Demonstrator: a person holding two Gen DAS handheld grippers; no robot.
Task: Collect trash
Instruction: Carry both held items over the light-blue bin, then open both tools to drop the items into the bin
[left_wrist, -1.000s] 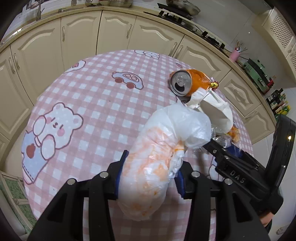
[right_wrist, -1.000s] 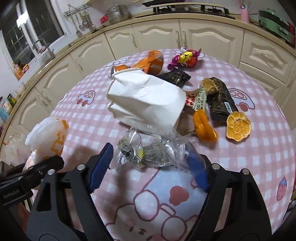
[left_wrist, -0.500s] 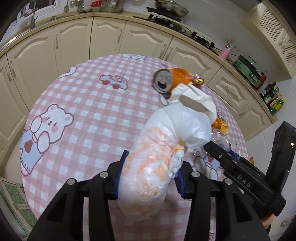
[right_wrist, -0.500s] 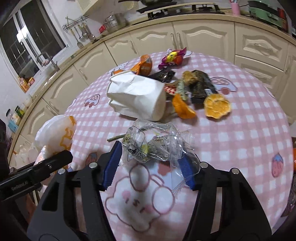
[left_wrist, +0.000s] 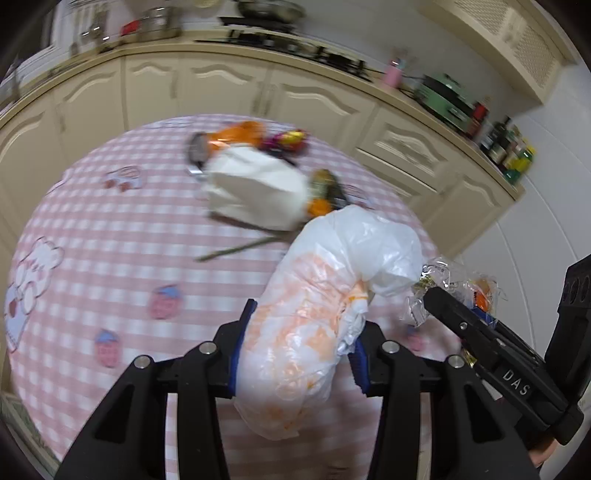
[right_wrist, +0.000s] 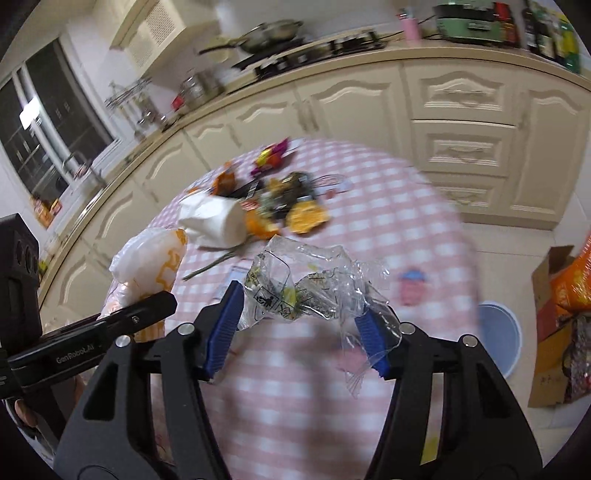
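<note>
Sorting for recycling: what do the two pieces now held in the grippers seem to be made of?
White bag in left gripper: thin, soft plastic film, matte, crinkled, orange-stained. Clear wrapper in right gripper: stiff, glossy, transparent plastic with sharp creases and black print, probably cellophane-like packaging.

I'm looking at a kitchen with cream cabinets (right_wrist: 461, 107) curving round a table in a pink checked cloth (left_wrist: 110, 236), a dark window (right_wrist: 48, 122) on the left, pale floor tiles (right_wrist: 517, 243).

I carry one orange-stained white plastic bag (left_wrist: 306, 332) and one crumpled clear plastic wrapper (right_wrist: 310, 284). One white paper bag (left_wrist: 258, 188) and one crushed orange can (left_wrist: 229, 138) lie on the table (the rest blurs).
</note>
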